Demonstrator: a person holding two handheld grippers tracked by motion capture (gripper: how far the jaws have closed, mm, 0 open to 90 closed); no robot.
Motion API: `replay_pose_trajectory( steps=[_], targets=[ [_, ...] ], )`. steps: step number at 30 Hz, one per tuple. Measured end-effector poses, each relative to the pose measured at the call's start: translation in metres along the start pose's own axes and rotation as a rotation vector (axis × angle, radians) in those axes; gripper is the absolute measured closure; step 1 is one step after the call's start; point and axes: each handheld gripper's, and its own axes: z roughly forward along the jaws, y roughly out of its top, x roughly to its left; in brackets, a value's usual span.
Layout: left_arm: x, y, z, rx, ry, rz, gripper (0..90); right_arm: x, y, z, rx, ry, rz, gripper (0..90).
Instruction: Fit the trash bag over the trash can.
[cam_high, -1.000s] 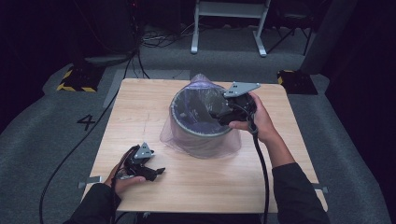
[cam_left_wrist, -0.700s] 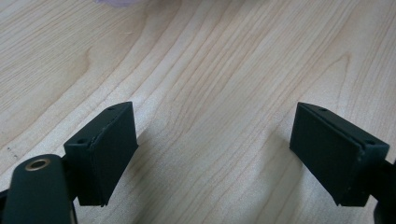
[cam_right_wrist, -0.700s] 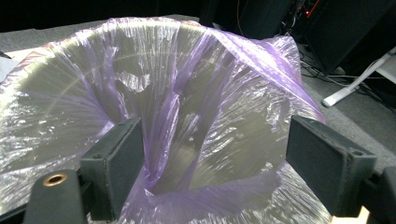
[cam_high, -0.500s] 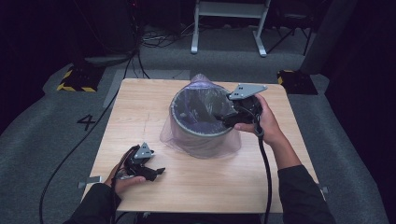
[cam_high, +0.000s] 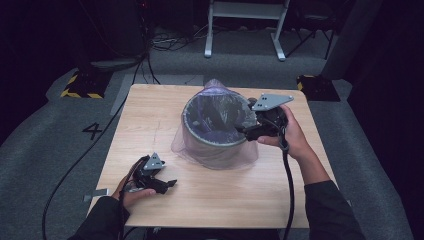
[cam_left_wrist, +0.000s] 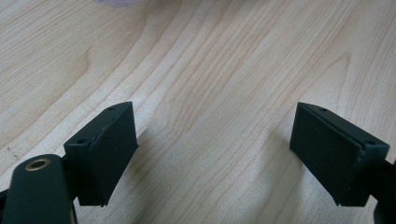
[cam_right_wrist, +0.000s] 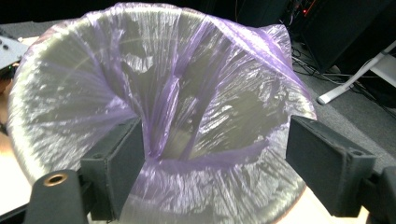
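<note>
Your right tool sits at the right edge of the bin, near the middle of the high view, with its jaws spread wide. In the right gripper view they stand on either side of a stretch of the bin's rim, with the purple bag draped over that rim between them; the left jaw looks just against the film, the right one is apart from it, so nothing is gripped. The bag lines the bin and spills down its outside onto the counter. Your left tool rests low at the lower left of the high view, well apart from the bin, jaws released and wide over bare wood.
</note>
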Motion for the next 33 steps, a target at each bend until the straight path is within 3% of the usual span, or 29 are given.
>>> replay_pose_trajectory(
  steps=[33],
  targets=[
    [0.0,0.0,0.0,0.0,-0.001,0.001,14.3,0.011,-0.034,-0.027,0.051,-0.012,-0.045,18.9]
  ],
)
